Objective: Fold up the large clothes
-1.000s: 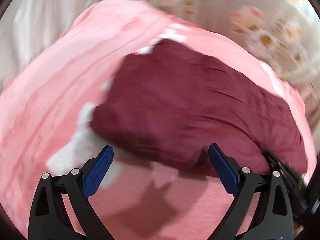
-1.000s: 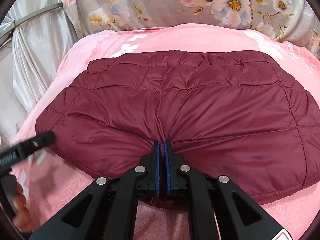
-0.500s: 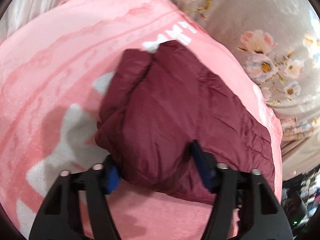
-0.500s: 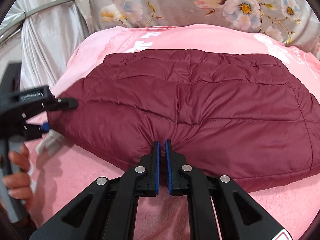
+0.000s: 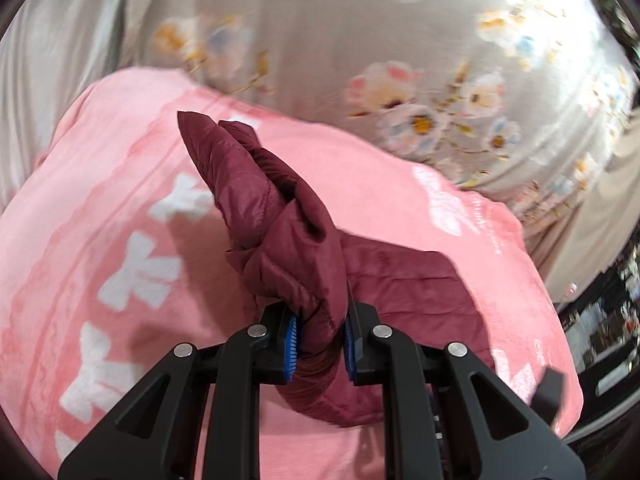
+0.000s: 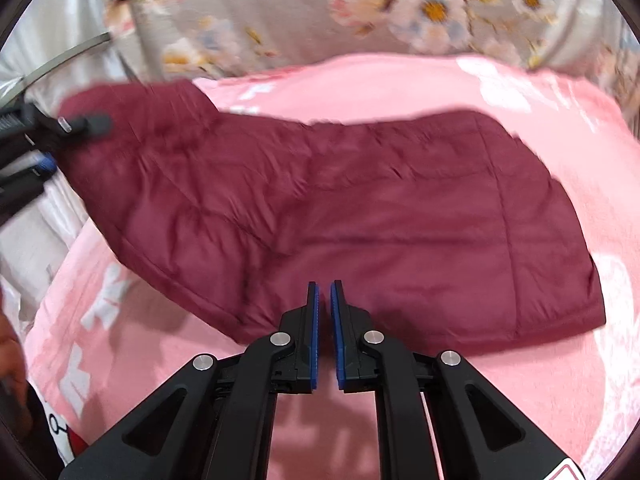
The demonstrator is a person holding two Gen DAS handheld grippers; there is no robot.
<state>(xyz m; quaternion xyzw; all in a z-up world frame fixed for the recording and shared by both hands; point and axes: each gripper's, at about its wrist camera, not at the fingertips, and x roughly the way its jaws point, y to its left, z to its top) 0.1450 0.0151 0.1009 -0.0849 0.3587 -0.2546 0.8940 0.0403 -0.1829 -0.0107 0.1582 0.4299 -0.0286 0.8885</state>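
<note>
The left tool (image 5: 318, 342) grips and lifts the maroon puffer jacket's (image 6: 360, 216) end to fold it across the pink blanket (image 6: 540, 380), while the right tool (image 6: 324, 336), nearly closed, pinches its near edge, apparently anchoring it.

No lettering could be read anywhere in either view. White block shapes printed on the pink blanket (image 5: 132, 248) at left resembled characters but stayed blurred and indecipherable. A fainter white print with thin script at the blanket's far right edge was likewise too soft to make out. At the near left of the right wrist view, a white cloth (image 6: 60, 428) bore a cartoon drawing, without legible words.
</note>
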